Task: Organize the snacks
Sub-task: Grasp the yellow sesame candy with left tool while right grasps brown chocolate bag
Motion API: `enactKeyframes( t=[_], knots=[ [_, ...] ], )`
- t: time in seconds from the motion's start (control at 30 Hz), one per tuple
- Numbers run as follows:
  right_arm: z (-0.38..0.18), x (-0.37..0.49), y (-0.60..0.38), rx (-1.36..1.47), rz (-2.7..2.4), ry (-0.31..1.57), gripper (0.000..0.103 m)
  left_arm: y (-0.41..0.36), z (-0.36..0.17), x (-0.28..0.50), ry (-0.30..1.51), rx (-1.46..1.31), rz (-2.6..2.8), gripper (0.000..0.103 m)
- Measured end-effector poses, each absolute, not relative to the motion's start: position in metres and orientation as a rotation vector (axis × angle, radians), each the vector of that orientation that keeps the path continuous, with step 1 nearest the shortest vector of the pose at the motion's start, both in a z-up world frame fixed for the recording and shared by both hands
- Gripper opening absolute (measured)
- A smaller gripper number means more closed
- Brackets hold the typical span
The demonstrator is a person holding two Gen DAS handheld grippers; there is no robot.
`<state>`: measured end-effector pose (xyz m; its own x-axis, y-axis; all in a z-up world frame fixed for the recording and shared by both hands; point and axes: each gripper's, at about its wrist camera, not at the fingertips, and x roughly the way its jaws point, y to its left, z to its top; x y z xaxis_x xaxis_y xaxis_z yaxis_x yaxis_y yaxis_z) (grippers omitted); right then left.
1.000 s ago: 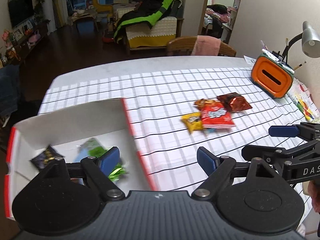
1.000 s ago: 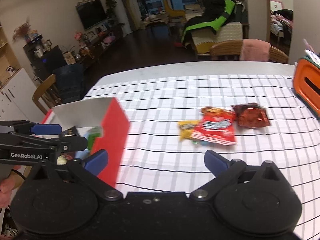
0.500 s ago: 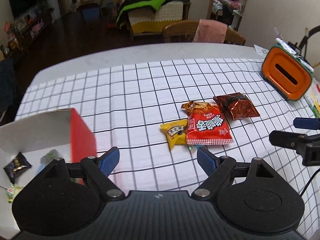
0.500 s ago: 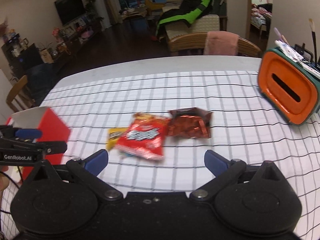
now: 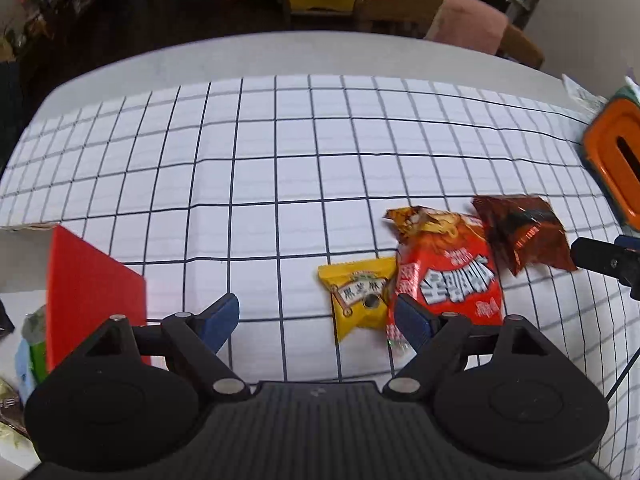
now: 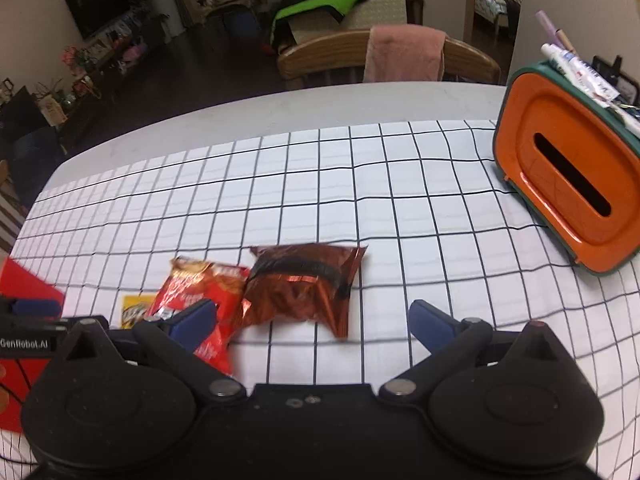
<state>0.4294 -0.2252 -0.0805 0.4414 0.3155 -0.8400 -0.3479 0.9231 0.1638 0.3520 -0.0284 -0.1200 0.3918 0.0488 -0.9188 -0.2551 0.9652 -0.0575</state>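
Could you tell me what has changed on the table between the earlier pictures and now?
Both open grippers have swung from the red box toward the loose snacks: the left gripper now nears the yellow packet, the right gripper the dark red packet. Nothing was grasped or released. The red bag and both packets lie unmoved.

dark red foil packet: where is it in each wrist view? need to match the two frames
Left wrist view: dark red foil packet sits far right of centre, right of the red snack bag.
Right wrist view: the packet lies low centre, between the open right tongs.
Shared landmark: the orange container, at the right edge of the table in both views.
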Motion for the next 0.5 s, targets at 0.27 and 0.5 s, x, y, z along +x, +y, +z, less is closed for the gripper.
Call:
enactKeyframes(
  t=[0.27, 0.5],
  knots=[
    [-0.101, 0.465, -0.208, -0.007, 0.388, 1.092, 0.103, -0.036, -0.139, 0.381, 1.174, -0.175, 0.204, 0.085],
    [-0.122, 0.477, -0.191, -0.03, 0.357, 1.133, 0.102, -0.04, -0.159, 0.395, 1.195, -0.149, 0.219, 0.085]
  ],
)
